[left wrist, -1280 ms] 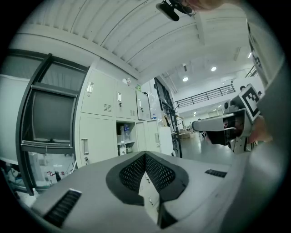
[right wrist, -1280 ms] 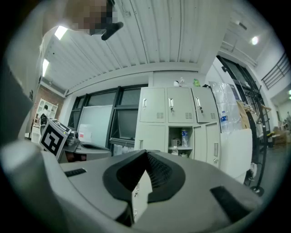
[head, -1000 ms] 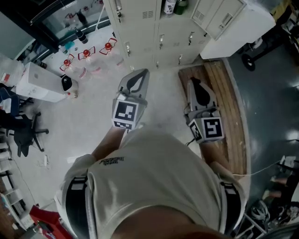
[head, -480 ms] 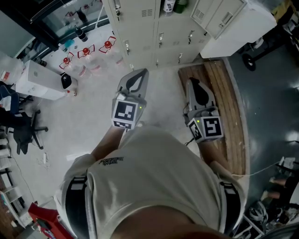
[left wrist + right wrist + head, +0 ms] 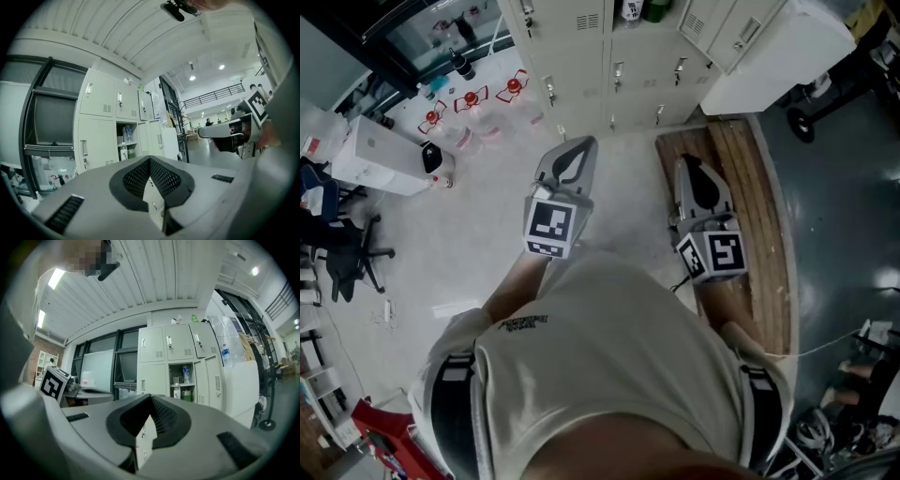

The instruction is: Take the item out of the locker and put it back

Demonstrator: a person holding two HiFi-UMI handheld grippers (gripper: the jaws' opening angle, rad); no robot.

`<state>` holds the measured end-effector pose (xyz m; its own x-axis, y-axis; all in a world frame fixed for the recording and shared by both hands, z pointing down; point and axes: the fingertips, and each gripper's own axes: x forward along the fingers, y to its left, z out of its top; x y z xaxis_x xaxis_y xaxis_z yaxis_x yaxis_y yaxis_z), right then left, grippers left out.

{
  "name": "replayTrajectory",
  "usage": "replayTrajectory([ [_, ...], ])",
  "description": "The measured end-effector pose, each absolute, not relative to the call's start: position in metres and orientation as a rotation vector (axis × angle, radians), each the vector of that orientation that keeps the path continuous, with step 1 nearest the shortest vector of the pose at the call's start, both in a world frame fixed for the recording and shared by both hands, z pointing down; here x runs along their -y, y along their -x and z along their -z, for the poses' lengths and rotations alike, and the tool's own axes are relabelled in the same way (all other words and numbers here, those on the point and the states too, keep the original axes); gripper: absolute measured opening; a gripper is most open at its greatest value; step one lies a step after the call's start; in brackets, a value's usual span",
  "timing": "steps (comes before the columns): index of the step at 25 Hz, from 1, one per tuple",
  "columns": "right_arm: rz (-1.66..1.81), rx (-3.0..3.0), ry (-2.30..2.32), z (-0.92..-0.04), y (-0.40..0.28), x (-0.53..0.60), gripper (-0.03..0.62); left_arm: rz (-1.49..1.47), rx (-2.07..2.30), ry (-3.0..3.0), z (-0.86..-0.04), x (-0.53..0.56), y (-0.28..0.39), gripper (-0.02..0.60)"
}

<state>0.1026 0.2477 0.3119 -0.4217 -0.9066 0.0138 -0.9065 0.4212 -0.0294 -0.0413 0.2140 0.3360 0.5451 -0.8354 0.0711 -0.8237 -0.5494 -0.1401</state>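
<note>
The grey lockers [image 5: 609,47] stand ahead, with one compartment [image 5: 182,383] open. Inside it are a clear bottle [image 5: 185,374], a white bottle [image 5: 177,392] and a green container [image 5: 187,394]. The bottles [image 5: 631,9] also show at the head view's top edge, and in the left gripper view as the white bottle [image 5: 123,152]. My left gripper [image 5: 584,142] [image 5: 151,160] and right gripper [image 5: 684,161] [image 5: 151,397] are held level side by side, well short of the lockers. Both are shut with nothing between the jaws.
A wooden board [image 5: 750,206] lies on the floor under my right gripper. A big white cabinet [image 5: 778,52] stands right of the lockers, beside open locker doors [image 5: 741,33]. To the left are a white box [image 5: 380,169], red-and-white items [image 5: 473,103] and an office chair [image 5: 352,258].
The lockers and the things on the floor have slid slightly up and left in the head view. Both grippers keep the same pose and stay shut.
</note>
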Motion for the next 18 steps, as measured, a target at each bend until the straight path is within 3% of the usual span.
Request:
replayTrajectory([
  [18, 0.056, -2.629, 1.644, -0.319, -0.118, -0.219, 0.003, 0.180, -1.460, 2.635, -0.336, -0.189, 0.027, 0.014],
])
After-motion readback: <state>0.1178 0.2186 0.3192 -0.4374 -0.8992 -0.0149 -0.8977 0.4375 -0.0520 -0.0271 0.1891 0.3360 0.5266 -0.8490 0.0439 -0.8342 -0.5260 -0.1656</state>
